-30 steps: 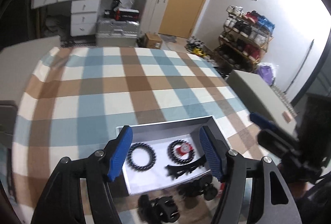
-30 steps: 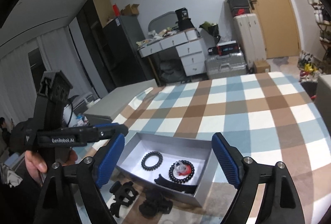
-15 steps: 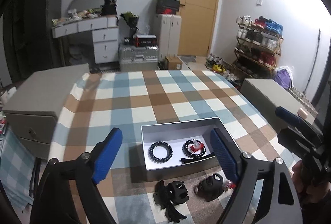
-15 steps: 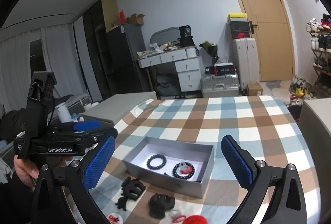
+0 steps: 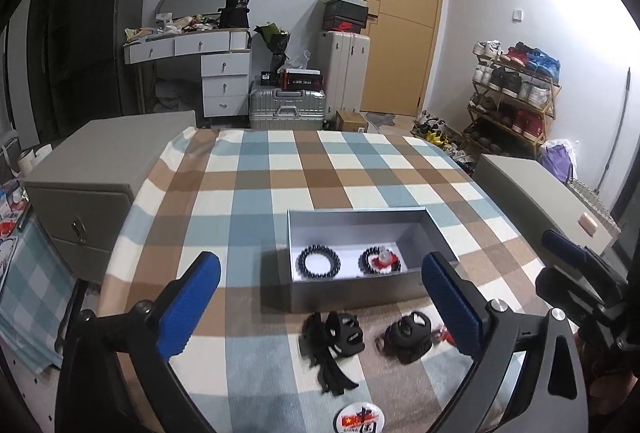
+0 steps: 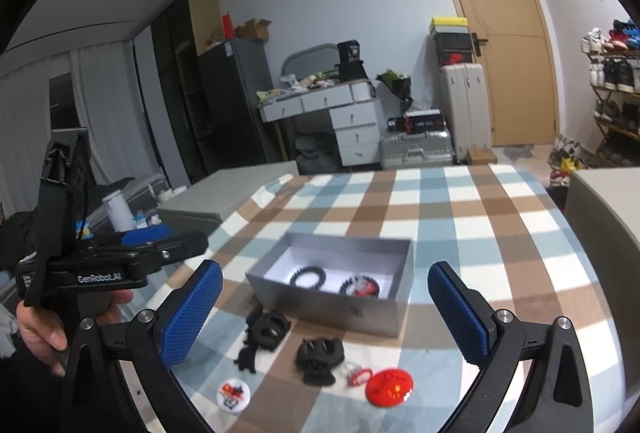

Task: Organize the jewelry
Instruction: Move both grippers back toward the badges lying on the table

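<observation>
Grippers have both pulled up and back since a second ago: the grey box (image 5: 360, 289), which then filled the space between the blue fingers, now lies well ahead of them on the checked tablecloth (image 5: 256, 177), and more of the cloth in front of it has come into sight.

Left gripper (image 5: 320, 307) hovers above the near edge of the table with its fingers spread wide and nothing between them. Right gripper (image 6: 332, 313) hangs likewise, fingers wide apart and empty (the left one shows in its view, gripped in a bare hand (image 6: 44, 325)).

Inside the box lie a black bead bracelet (image 5: 318, 263) and, beside it, a second bracelet with a red piece (image 5: 380, 260). Two black hair claws (image 5: 334, 337) (image 5: 408, 333) sit on the cloth just before the box, with a white round badge (image 6: 233, 391) and a red round badge (image 6: 389, 385) nearer the camera.
</observation>
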`<state>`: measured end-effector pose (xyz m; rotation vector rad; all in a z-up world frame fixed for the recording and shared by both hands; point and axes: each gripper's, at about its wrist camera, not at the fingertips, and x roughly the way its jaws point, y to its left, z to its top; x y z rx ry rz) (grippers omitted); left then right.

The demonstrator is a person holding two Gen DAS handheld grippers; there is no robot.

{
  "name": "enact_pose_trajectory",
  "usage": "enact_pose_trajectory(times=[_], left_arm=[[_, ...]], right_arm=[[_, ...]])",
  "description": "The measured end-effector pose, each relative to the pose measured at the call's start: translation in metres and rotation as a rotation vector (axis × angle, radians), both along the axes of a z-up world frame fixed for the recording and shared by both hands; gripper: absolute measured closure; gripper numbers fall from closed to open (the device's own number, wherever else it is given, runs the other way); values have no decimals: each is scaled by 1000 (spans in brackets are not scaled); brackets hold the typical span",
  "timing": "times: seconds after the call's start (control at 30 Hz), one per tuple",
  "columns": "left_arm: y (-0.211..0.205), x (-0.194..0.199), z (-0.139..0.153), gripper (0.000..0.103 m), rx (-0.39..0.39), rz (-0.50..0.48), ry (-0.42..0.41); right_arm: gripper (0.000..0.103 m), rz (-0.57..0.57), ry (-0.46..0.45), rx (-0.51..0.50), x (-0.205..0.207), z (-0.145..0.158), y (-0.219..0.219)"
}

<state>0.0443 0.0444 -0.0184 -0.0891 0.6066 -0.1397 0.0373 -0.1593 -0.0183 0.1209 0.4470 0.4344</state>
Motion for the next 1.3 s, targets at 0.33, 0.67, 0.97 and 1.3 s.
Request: enact_pose_trajectory(times=[0.33,0.67,0.97,1.3], left_arm=[[-5,-25,-42,4,29,-37,96],[-18,-35,-83,4,57,-109,270],[-29,-37,-96,4,108,-115,343],[-35,-40,-100,4,166,-142,347]], right_arm=[[0,-16,69,-83,-16,-36,6],[0,-25,142,-110,-20,-62,3],[0,-32,161,-128,-28,-69,1],[0,-30,170,-111,-30,-72,-2]])
